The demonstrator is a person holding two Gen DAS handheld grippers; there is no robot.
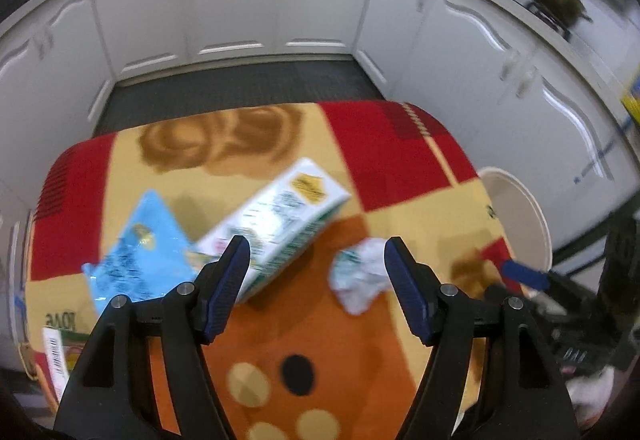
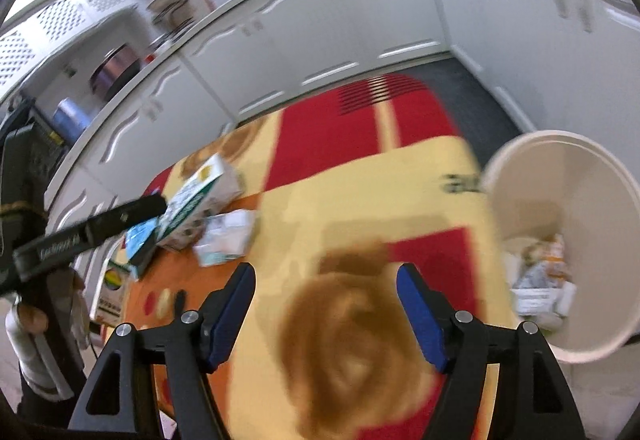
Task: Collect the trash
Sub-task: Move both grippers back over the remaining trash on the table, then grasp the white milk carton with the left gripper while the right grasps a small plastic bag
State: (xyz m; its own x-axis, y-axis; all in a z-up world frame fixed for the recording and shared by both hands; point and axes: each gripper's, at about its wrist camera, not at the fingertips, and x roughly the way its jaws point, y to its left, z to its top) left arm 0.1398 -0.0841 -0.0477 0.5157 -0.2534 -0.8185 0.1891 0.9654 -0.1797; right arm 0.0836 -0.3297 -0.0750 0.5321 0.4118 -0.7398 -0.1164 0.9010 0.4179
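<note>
Both jaws gape empty as I hover my left gripper [image 1: 316,268]; the crumpled paper [image 1: 360,278] lies just ahead, right of centre, nearer than my right gripper [image 2: 326,294].

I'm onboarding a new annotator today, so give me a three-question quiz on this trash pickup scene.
1. True or false: both grippers hold trash.
2. Which item lies nearest the left gripper's right finger? A) blue packet B) crumpled paper C) carton
3. Fill in: the white bin already holds ____.

Key: 1 false, both the left and the right gripper are open and empty. 2 B. 3 some trash.
</note>
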